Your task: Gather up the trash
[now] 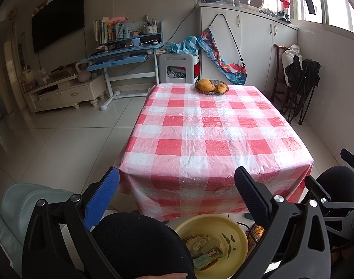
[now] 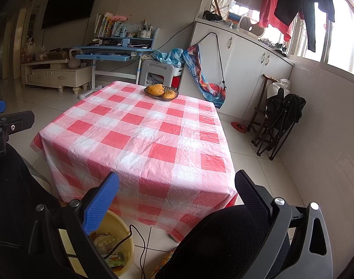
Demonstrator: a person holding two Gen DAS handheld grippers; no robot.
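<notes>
trash (image 1: 209, 251) sits in the yellow basin (image 1: 243, 237) on the floor, near edge of the desk (image 1: 200, 139), wrappers by the look of it. left hand-held gripper (image 1: 177, 195) gapes wide, empty; right hand-held gripper (image 2: 177, 195) the same. desk shows only a fruit basket (image 1: 211, 86) far side. best: scan the floor for leftovers, approach low, jaws wide.

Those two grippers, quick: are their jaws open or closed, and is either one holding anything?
Left gripper: jaws open, holding nothing.
Right gripper: jaws open, holding nothing.
</notes>
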